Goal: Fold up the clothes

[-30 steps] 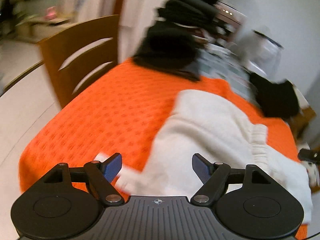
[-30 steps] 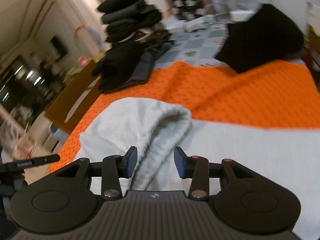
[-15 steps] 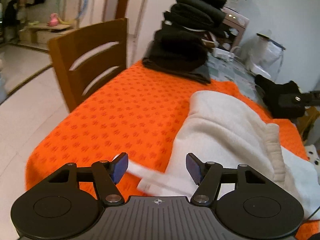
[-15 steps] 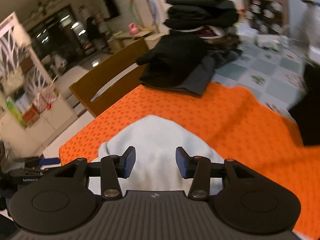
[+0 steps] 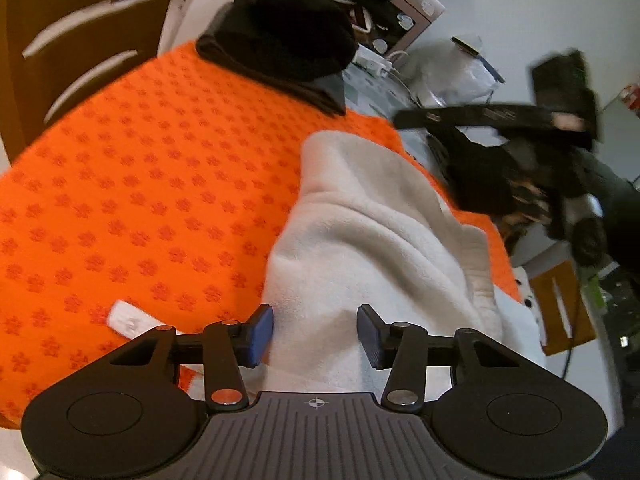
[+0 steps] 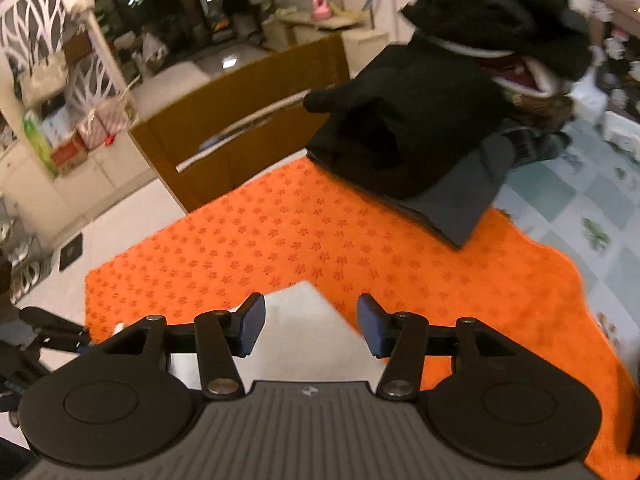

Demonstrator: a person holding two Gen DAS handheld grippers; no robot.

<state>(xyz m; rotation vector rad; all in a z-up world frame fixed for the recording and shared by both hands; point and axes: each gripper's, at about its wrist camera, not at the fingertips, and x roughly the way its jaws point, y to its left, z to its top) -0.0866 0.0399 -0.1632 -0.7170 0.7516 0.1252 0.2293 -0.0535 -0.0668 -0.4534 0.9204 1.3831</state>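
Note:
A white fleece garment (image 5: 360, 232) lies bunched on the orange patterned cloth (image 5: 140, 184), with a ribbed hem on its right side. My left gripper (image 5: 315, 334) is open just over the garment's near edge, and fabric fills the gap between its blue pads. In the right wrist view only a white corner of the garment (image 6: 304, 348) shows. It lies under my open right gripper (image 6: 311, 328), which holds nothing. In the left wrist view the right gripper (image 5: 500, 118) appears blurred, up in the air at the far right.
A pile of folded black and grey clothes (image 6: 420, 128) sits at the far end of the orange cloth (image 6: 320, 240). A wooden chair (image 6: 248, 120) stands against the table's left side. A small white strip (image 5: 130, 322) lies on the cloth left of my left gripper. More dark clothing (image 5: 480, 176) lies at the right.
My left gripper's fingers have narrowed and moved in over the garment's near edge. My right gripper has risen off the ribbed fold, swung toward the black pile and opened a little wider.

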